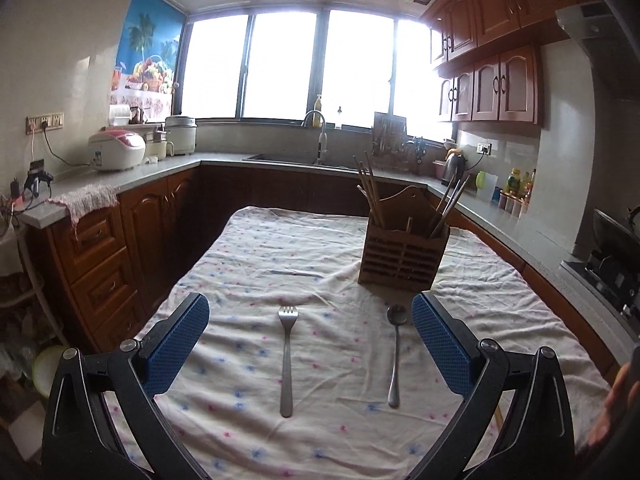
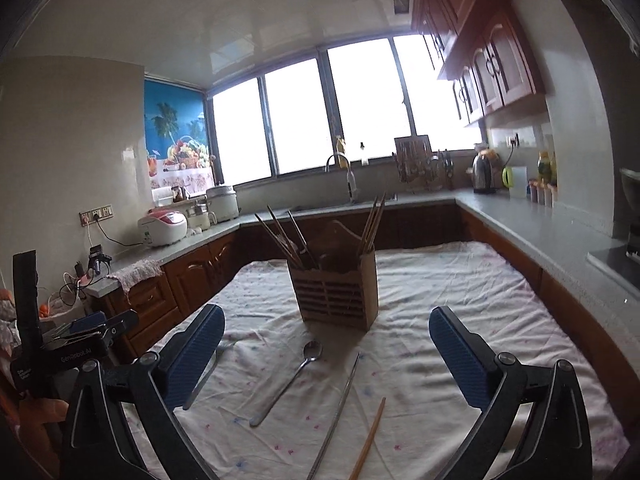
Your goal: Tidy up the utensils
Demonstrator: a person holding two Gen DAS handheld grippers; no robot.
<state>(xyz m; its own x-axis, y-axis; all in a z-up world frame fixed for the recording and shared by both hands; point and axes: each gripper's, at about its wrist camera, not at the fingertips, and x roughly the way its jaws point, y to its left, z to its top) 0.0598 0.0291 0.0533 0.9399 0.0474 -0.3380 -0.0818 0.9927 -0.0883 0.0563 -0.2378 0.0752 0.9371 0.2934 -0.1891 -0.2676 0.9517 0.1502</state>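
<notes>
Both my tools are spread wide with nothing in them. Under the left tool (image 1: 310, 344), the fork (image 1: 287, 360) and spoon (image 1: 396, 354) lie side by side at lower centre on the cloth-covered surface (image 1: 240, 264), long axes running up-frame, heads toward the wooden holder (image 1: 402, 258). From the right tool (image 2: 326, 360), the spoon slants up-right, beside a metal chopstick (image 2: 340, 412) and a wooden chopstick (image 2: 370, 438).
</notes>
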